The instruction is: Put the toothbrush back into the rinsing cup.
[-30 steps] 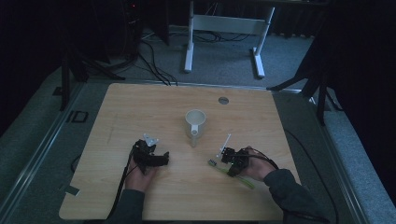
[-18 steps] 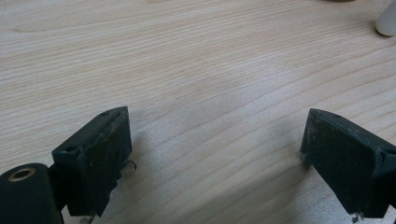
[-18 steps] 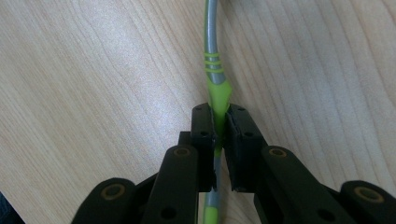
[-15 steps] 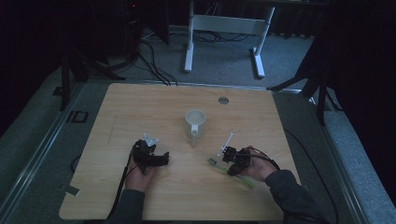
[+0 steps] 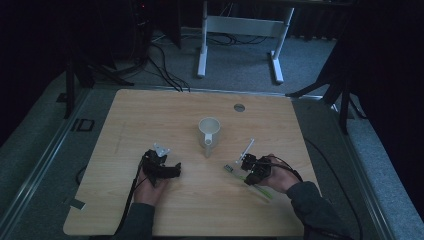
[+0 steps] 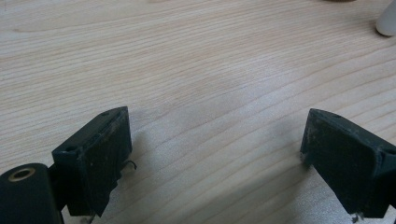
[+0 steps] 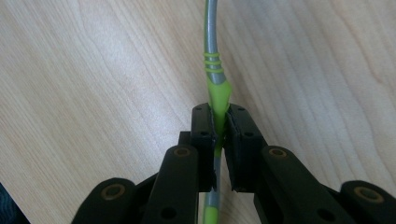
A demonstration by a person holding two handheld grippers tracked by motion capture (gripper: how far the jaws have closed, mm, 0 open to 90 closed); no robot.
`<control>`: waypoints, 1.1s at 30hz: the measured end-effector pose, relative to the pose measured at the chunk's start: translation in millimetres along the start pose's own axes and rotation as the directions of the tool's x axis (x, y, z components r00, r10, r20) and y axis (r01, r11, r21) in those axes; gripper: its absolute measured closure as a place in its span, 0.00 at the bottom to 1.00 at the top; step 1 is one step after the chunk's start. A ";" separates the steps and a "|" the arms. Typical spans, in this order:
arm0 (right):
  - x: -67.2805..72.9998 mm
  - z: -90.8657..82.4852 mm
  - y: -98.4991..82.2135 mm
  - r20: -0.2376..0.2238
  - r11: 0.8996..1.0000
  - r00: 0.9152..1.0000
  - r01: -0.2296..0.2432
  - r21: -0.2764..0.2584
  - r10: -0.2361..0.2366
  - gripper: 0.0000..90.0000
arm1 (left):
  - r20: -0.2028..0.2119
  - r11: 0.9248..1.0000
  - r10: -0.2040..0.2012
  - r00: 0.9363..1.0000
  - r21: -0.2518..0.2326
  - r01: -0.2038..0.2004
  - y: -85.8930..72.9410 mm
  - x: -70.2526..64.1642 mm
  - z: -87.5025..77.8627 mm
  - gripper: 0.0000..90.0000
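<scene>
The right gripper (image 7: 219, 126) is clamped on a slim green-and-grey utensil handle (image 7: 215, 88): its two black jaws press the green section from either side, with only the handle's thickness between them. In the right gripper view the handle runs straight up between the jaws, green where it is pinched, ringed with thin green bands above that, then grey as it leaves the top of the frame; what sort of head it carries cannot be told. In the high view the right gripper (image 5: 254, 166) sits low over the near right part of the wooden table (image 5: 150, 115), the hand (image 5: 277, 177) behind it, the forearm coming in from the bottom right corner, and the handle's end lies slanting beneath the hand. The left gripper (image 6: 212, 149) stands wide open, nothing between its jaws, bare wood beneath them. The left hand (image 5: 152, 185) rests on the near left part of the table. A white mug (image 5: 209, 131) stands upright between the two hands, farther back, well apart from both.
</scene>
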State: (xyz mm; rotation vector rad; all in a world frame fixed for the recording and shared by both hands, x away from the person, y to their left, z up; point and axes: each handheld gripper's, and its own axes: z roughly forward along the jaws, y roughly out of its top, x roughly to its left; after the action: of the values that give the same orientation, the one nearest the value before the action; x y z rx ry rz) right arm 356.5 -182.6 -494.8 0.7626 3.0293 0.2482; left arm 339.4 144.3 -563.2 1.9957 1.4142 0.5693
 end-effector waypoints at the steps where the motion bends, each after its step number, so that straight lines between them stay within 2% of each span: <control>1: -0.3 -0.7 -0.3 -0.001 1.000 1.000 -0.006 -0.007 0.006 0.91 | 0.000 1.000 0.000 1.000 0.000 0.000 0.0 0.0 0.0 0.10; 15: -5.6 -13.2 -0.5 0.006 0.996 0.999 -0.035 -0.086 0.036 0.91 | 0.000 1.000 -0.001 1.000 -0.002 0.001 -0.1 -0.1 0.1 0.10; 33: -8.7 -24.8 3.8 0.036 0.981 0.996 -0.069 -0.179 0.076 0.91 | 0.000 1.000 -0.002 1.000 -0.002 0.002 -0.1 -0.1 0.1 0.10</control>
State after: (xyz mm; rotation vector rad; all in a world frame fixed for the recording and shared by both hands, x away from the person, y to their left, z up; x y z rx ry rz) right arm 364.8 -187.1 -470.0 0.8522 2.8925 0.4890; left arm 339.4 144.1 -563.3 1.9927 1.4149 0.5699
